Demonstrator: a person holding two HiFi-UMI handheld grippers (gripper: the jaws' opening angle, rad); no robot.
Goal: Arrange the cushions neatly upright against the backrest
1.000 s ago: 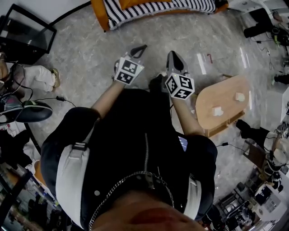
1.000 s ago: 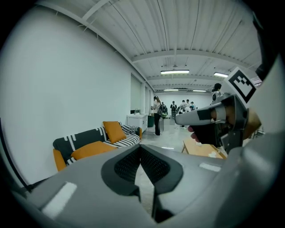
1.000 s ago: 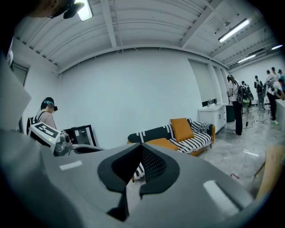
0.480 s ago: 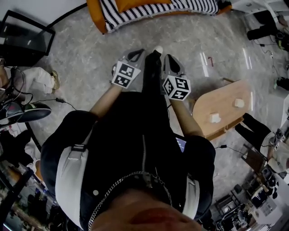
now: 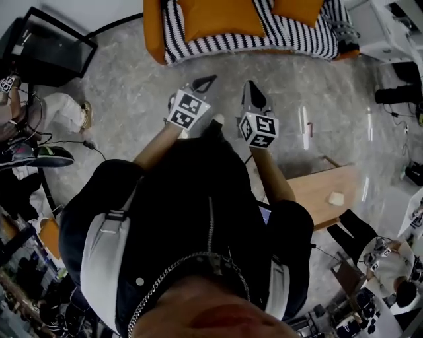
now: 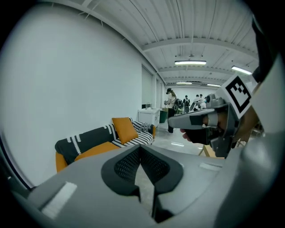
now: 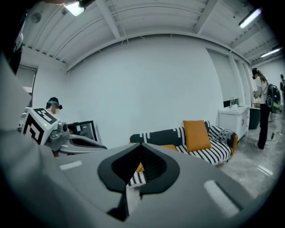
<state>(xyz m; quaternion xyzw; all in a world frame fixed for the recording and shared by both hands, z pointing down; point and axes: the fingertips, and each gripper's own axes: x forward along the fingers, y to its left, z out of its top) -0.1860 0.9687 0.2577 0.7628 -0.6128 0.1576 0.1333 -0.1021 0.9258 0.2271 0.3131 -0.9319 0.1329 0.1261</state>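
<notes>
1. Left gripper and right gripper both clenched shut, holding nothing
2. Orange cushions on the sofa, well ahead of both fingertips; sofa runs crosswise, neither gripper clearly nearer

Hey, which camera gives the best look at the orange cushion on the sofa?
The right gripper view: the cushion stands clear and face-on against the sofa backrest. The left gripper view shows it smaller and at an angle. The head view sees two cushions from above, cut by the frame's top.
</notes>
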